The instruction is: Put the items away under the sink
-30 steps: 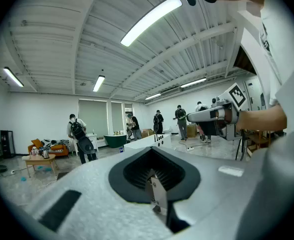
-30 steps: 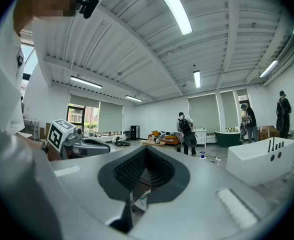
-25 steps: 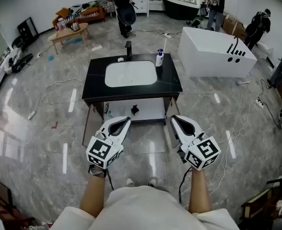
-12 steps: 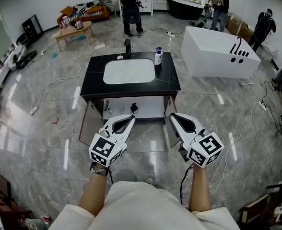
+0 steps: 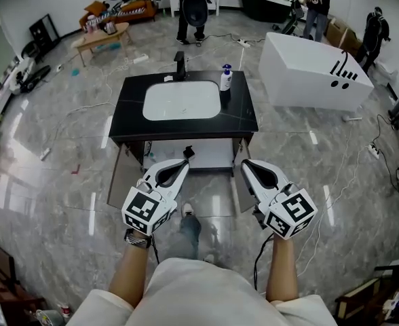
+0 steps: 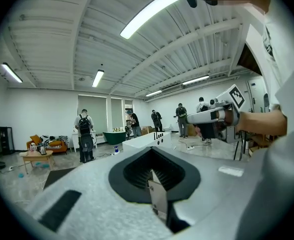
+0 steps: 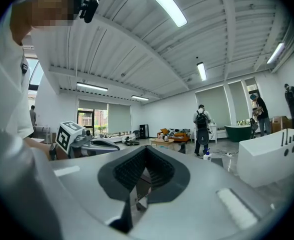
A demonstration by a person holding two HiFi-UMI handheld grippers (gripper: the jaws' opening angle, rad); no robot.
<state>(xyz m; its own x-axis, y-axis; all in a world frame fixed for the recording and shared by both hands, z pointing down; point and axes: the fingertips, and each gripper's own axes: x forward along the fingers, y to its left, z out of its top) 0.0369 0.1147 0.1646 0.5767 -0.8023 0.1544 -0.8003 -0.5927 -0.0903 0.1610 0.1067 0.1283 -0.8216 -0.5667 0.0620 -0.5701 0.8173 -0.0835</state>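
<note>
A black-topped vanity [image 5: 131, 117] with a white basin [image 5: 182, 102] and a dark tap stands ahead of me. A white bottle with a blue cap [image 5: 224, 79] stands on its right rear corner; it shows small in the left gripper view as the bottle [image 6: 115, 150] and in the right gripper view as the bottle [image 7: 207, 154]. The cupboard under the sink [image 5: 210, 153] is open, with a small black object [image 5: 189, 153] inside. My left gripper [image 5: 183, 164] and right gripper [image 5: 246, 166] hover side by side in front of the cupboard, both shut and holding nothing.
The two cupboard doors [image 5: 120, 176] swing out towards me on either side. A white bathtub [image 5: 315, 73] stands to the right. Cables trail over the grey marble floor. Several people stand at the back, near a low wooden table [image 5: 99, 38].
I have stepped closer to the vanity; a leg and shoe now show between the grippers. Both grippers stay shut and level.
</note>
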